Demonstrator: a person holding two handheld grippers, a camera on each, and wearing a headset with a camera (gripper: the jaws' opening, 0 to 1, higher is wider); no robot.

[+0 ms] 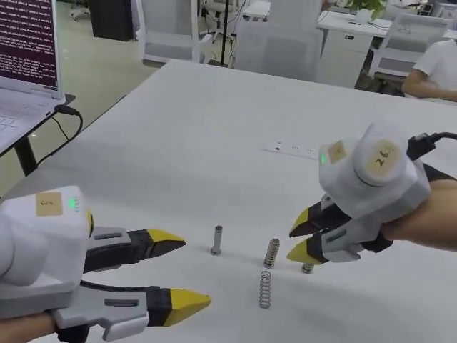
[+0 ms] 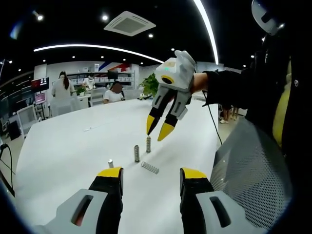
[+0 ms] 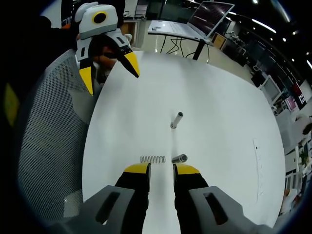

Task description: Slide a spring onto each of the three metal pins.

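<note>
At the white workbench [image 1: 178, 143], my left gripper [image 1: 184, 271] hangs with jaws spread wide and empty, while my right gripper [image 1: 295, 241] hovers just above the pins, jaws narrowly parted and holding nothing. A bare pin [image 1: 216, 240] stands upright left of a sprung pin [image 1: 271, 253] and a second sprung pin [image 1: 308, 268] (partly hidden under the right gripper). A loose spring [image 1: 265, 289] lies flat nearer me.
</note>
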